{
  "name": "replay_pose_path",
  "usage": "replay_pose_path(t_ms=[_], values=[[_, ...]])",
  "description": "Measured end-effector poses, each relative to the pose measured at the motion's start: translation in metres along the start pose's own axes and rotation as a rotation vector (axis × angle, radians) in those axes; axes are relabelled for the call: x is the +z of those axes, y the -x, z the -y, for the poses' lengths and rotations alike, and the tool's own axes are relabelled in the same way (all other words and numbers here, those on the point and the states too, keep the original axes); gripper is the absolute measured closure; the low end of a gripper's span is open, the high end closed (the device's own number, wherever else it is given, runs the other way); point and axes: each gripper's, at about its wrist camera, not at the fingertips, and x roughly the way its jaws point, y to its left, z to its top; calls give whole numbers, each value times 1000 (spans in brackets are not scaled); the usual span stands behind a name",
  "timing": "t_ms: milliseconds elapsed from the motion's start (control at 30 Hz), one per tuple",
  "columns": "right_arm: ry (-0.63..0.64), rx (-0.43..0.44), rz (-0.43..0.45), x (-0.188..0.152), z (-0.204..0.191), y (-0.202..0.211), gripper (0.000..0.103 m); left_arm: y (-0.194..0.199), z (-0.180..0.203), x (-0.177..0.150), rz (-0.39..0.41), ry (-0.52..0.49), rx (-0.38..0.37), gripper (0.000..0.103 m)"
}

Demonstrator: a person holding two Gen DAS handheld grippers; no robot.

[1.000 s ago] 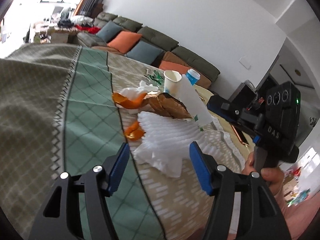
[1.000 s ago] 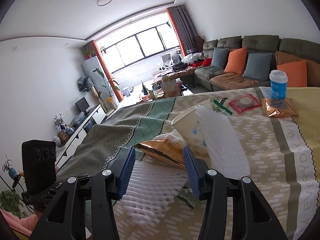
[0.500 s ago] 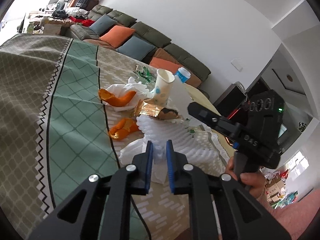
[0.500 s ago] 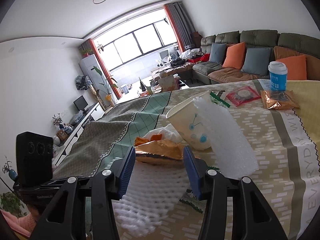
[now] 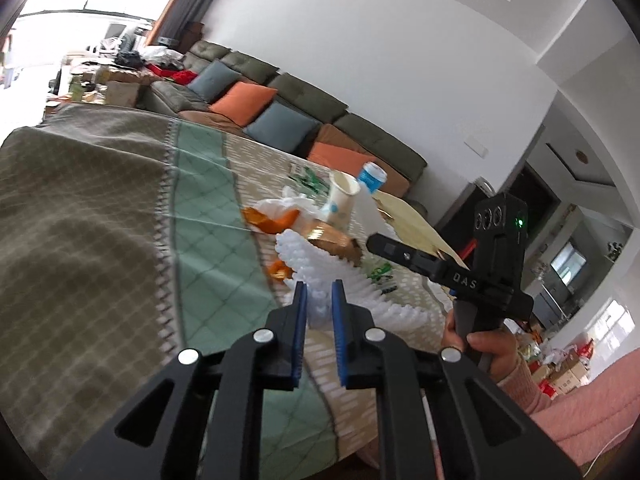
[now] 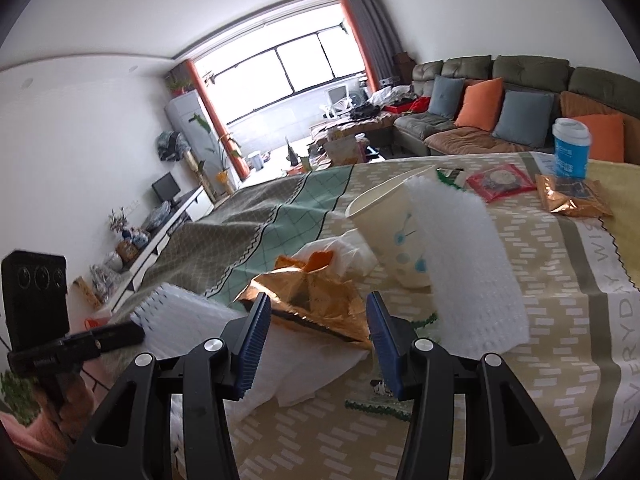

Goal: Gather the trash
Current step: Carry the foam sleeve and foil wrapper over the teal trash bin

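Since 1 second ago: left gripper [image 5: 319, 300] jaws closed from wide onto white foam sheet [image 5: 344, 280], lifting edge off tablecloth [image 5: 208, 216]. Right gripper [image 6: 318, 332] unchanged, half spread, empty, angled down over gold snack bag [image 6: 316, 300]. "DAS" on right gripper body; "EVERYDAY WIS" along cloth border. Paper cup [image 6: 394, 240] beside bag.

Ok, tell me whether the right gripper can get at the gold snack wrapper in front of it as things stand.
Probably yes. The right gripper is open with nothing between its pads, and the gold snack wrapper lies just ahead with its top uncovered. The paper cup and the foam sheet lie beyond it, to the right, not in the path.
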Motion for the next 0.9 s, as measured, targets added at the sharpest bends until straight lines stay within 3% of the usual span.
replay_pose_path(t_ms=[367, 433, 567, 667, 900], values=[[211, -129, -33, -6, -33, -17, 51, 48, -27, 2, 89, 45, 94, 89], [236, -144, -43, -6, -35, -21, 62, 54, -31, 2, 99, 51, 109, 89], [292, -168, -50, -5, -40, -26, 95, 61, -37, 1, 113, 63, 133, 89], [309, -156, -33, 0, -44, -22, 98, 69, -41, -2, 125, 72, 149, 89], [221, -19, 8, 24, -45, -9, 99, 88, -51, -2, 163, 85, 177, 89]])
